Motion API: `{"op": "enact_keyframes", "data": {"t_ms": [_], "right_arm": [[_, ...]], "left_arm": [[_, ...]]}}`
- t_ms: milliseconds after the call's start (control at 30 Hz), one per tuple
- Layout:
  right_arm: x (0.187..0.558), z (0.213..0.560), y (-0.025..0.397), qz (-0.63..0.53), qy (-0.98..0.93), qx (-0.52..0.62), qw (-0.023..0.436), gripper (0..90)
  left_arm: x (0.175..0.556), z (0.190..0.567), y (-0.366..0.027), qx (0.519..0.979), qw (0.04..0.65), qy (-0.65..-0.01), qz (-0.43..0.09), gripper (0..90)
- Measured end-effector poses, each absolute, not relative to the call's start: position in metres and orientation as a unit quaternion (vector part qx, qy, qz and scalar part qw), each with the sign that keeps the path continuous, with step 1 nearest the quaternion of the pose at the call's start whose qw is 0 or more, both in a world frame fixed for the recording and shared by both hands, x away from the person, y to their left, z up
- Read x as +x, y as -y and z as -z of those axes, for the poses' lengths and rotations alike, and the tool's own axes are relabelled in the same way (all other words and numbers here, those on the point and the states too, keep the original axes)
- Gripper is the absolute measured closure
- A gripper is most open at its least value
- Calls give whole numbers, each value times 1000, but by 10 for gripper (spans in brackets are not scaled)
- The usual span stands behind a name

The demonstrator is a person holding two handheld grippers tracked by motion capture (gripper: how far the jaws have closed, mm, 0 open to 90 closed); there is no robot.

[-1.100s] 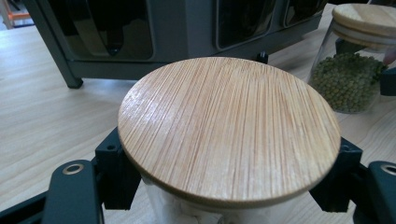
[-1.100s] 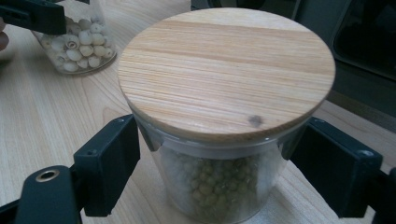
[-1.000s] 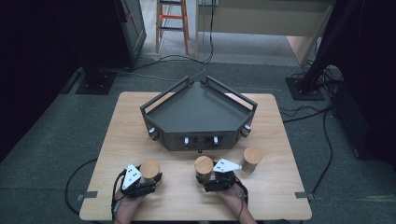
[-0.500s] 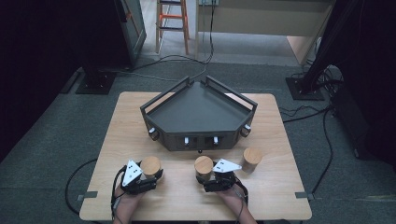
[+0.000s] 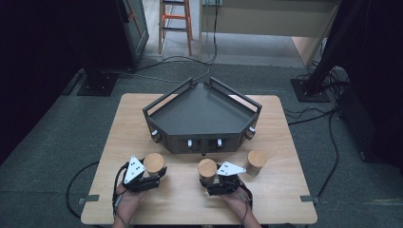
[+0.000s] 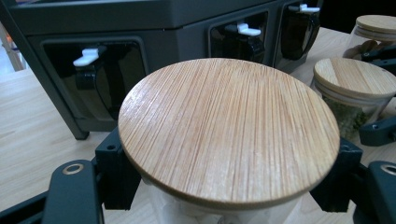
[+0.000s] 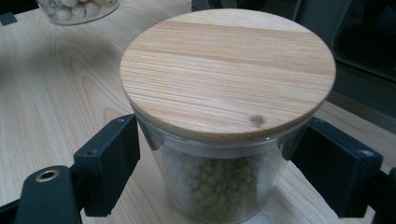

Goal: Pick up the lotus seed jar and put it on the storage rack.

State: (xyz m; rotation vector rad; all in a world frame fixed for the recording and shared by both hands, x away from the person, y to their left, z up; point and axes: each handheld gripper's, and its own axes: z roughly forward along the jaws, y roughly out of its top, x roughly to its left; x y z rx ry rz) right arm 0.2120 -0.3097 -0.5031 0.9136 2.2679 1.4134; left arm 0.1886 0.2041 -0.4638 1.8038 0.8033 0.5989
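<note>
High view: the left gripper [image 5: 151, 176] straddles the left jar [image 5: 154, 164] near the table's front edge, jaws spread either side of its glass, jar upright. The right gripper [image 5: 216, 180] straddles the middle jar [image 5: 207, 168] likewise; contact cannot be confirmed. The dark tray [image 5: 204, 111] lies directly ahead. Both forearms enter low, level.

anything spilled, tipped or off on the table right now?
Nothing stands out. All three jars stand upright with bamboo lids seated: the left jar between the left gripper jaws, the middle jar between the right gripper jaws, the third jar free. No spill on the table; the dark tray sits level.
</note>
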Motion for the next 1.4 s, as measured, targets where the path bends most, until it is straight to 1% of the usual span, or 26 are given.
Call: {"op": "enact_keyframes", "data": {"t_ms": [833, 1400], "right_arm": [[212, 503, 310, -496, -790, 325, 159, 153], [213, 503, 310, -494, -791, 326, 156, 126]], "left_arm": [[208, 434, -201, 752, 519, -325, -244, 252], [215, 423, -197, 753, 524, -317, -242, 252]]}}
